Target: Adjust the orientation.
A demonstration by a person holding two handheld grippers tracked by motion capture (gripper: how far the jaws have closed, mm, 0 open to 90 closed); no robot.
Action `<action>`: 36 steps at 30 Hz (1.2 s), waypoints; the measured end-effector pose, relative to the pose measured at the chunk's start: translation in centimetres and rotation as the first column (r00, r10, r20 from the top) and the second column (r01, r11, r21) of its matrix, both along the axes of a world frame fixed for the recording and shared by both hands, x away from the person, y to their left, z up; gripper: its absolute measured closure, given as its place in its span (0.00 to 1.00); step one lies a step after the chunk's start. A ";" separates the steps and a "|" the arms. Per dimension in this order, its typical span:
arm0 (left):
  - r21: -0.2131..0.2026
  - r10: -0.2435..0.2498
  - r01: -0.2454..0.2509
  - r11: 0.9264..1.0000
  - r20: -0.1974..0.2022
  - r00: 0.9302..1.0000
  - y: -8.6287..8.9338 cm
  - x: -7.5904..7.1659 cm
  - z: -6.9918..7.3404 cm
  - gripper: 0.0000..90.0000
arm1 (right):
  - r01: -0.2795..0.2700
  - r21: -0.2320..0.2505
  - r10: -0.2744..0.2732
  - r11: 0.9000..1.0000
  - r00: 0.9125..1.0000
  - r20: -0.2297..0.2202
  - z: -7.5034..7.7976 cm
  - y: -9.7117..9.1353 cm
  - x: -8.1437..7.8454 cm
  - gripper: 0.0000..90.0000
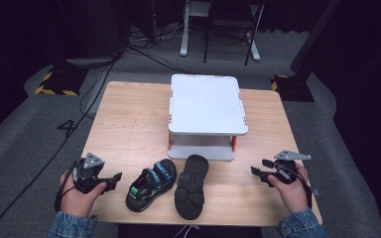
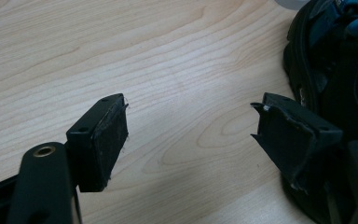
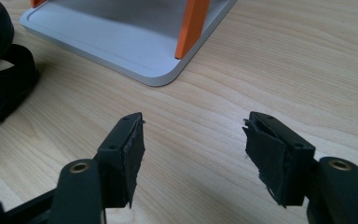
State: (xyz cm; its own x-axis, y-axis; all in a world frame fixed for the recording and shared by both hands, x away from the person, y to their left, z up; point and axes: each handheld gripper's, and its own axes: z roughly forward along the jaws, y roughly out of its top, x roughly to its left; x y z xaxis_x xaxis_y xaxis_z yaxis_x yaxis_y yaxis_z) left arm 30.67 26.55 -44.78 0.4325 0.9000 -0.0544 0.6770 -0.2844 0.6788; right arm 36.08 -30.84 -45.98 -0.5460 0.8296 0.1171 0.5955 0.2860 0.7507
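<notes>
Desk (image 1: 129, 124), one: light wood, rectangular, on grey carpet.

Shelf rack (image 1: 207, 103), one: white, two tiers on orange posts, at the far middle of the desk. In the high view its top tier hides most of the lower tier.

Sandals, two, black, lying near the front edge before the rack. The upright sandal (image 1: 151, 184) with blue-green straps has its long axis slanted, one end toward the rack, the other toward the near left. The overturned sandal (image 1: 191, 186) lies sole up just beside it on the right, long axis near to far; its straps are hidden.

Tongs, two. Left tongs (image 1: 115, 179): jaws apart, nothing between, just left of the upright sandal, which is cut off in the left gripper view. Right tongs (image 1: 259, 170): jaws apart, over bare wood, well right of the sandals.
</notes>
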 end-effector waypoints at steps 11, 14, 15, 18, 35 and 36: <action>-0.019 0.003 -0.004 1.000 -0.024 1.000 0.1 -0.1 0.0 0.30 | -0.007 -0.003 0.007 1.000 1.000 0.016 0.3 0.7 -0.2 0.40; -0.019 0.006 -0.006 1.000 -0.022 1.000 0.2 -0.2 -0.1 0.30 | -0.027 -0.005 0.027 1.000 0.999 0.020 0.4 1.4 -0.3 0.40; -0.015 0.005 -0.005 1.000 -0.022 1.000 0.3 -0.3 0.0 0.30 | -0.047 -0.004 0.048 0.999 0.999 0.023 0.5 2.1 -0.4 0.40; -0.022 0.013 -0.013 1.000 -0.019 1.000 0.3 -0.4 0.0 0.30 | -0.091 0.001 0.091 0.996 0.996 0.021 0.7 3.5 -0.5 0.39; -0.022 -0.011 0.011 1.000 -0.021 1.000 -0.1 0.1 -0.3 0.29 | -0.300 0.070 0.300 0.951 0.954 0.011 0.9 10.9 -2.4 0.25; -0.023 -0.013 0.013 1.000 -0.022 1.000 0.0 0.2 -0.4 0.30 | -0.343 0.084 0.343 0.936 0.939 0.013 0.9 11.9 -2.9 0.24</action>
State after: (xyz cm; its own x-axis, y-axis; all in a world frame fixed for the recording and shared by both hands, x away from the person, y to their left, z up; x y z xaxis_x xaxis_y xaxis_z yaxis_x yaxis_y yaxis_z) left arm 30.86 26.51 -45.14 0.4424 0.8928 -0.0845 0.6886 -0.2778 0.6698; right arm 33.15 -18.93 -45.09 -0.7955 0.5789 0.1787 0.4732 0.4095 0.7800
